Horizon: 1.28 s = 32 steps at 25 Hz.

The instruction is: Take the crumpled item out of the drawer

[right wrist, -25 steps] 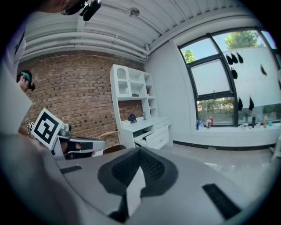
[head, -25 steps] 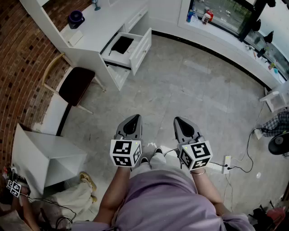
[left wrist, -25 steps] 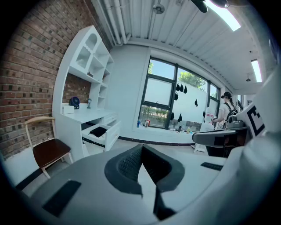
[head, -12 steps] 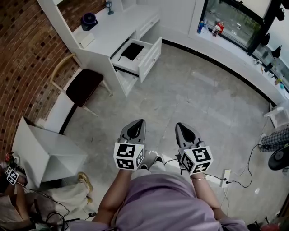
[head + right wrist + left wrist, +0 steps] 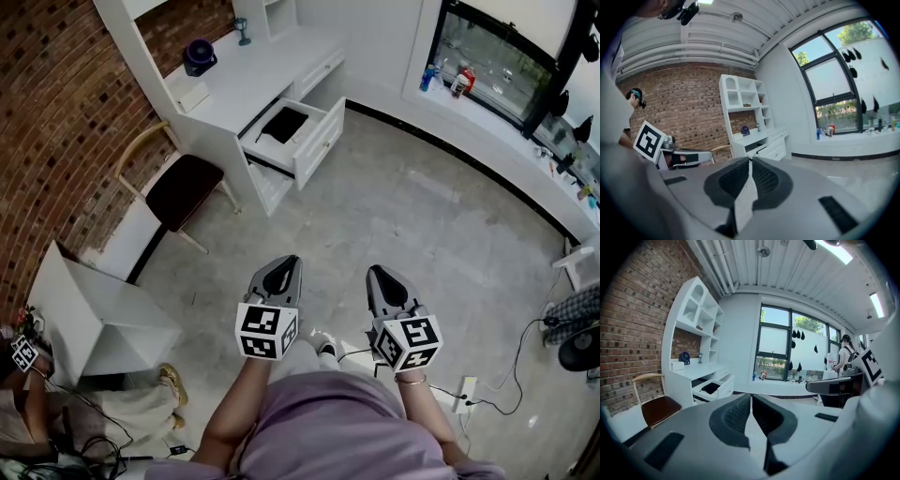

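Note:
A dark crumpled item (image 5: 284, 124) lies in the open top drawer (image 5: 317, 142) of the white desk (image 5: 246, 86), far across the floor from me. In the left gripper view the same drawer (image 5: 723, 386) shows its dark item (image 5: 711, 388) at the left. My left gripper (image 5: 289, 261) and right gripper (image 5: 375, 271) are held side by side at waist height, both pointing towards the desk. The left gripper (image 5: 751, 397) is shut and empty. My right gripper (image 5: 750, 162) is also shut with nothing between its pads.
A wooden chair with a dark seat (image 5: 183, 187) stands left of the drawer. A lower drawer (image 5: 269, 184) is also pulled out. A white box-like table (image 5: 98, 323) sits at the left, a power strip with cables (image 5: 466, 384) on the floor at the right. Bottles (image 5: 459, 80) line the window sill.
The desk and open drawer have shifted right and down in the head view and look a little larger. Both grippers keep the same shut pose in front of me.

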Each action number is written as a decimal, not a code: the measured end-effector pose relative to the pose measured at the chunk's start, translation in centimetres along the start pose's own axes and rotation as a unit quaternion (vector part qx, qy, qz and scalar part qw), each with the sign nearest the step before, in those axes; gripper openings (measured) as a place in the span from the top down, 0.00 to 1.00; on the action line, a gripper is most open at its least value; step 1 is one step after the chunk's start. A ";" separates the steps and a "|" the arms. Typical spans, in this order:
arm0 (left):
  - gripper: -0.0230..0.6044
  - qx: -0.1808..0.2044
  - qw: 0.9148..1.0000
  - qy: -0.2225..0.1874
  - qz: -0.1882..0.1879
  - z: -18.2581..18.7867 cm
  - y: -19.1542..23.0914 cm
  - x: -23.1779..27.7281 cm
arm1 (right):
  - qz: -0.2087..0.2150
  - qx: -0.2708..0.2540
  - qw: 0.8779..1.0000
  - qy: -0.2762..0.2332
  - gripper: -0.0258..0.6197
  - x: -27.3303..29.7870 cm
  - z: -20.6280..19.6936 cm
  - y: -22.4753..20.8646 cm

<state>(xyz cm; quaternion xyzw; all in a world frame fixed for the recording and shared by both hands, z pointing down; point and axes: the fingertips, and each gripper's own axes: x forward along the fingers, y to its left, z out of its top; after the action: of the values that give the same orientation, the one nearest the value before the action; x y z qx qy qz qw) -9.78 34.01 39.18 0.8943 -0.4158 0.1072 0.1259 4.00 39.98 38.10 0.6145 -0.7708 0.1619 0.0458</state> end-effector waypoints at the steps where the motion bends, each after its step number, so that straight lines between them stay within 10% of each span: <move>1: 0.96 0.000 1.000 -0.002 0.002 0.2 0.0 0.1 | 0.004 -0.001 1.000 -0.002 0.94 0.1 0.1 -0.1; 32: 0.69 -0.013 1.000 0.004 0.024 8.4 20.9 21.4 | -0.009 0.008 1.000 0.017 0.94 26.2 7.5 -6.4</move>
<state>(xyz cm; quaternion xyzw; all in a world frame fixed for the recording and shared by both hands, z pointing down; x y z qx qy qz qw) -11.64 3.08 40.38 0.8817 -0.4384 0.1088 0.1365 4.80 11.97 39.31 0.6190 -0.7630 0.1779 0.0556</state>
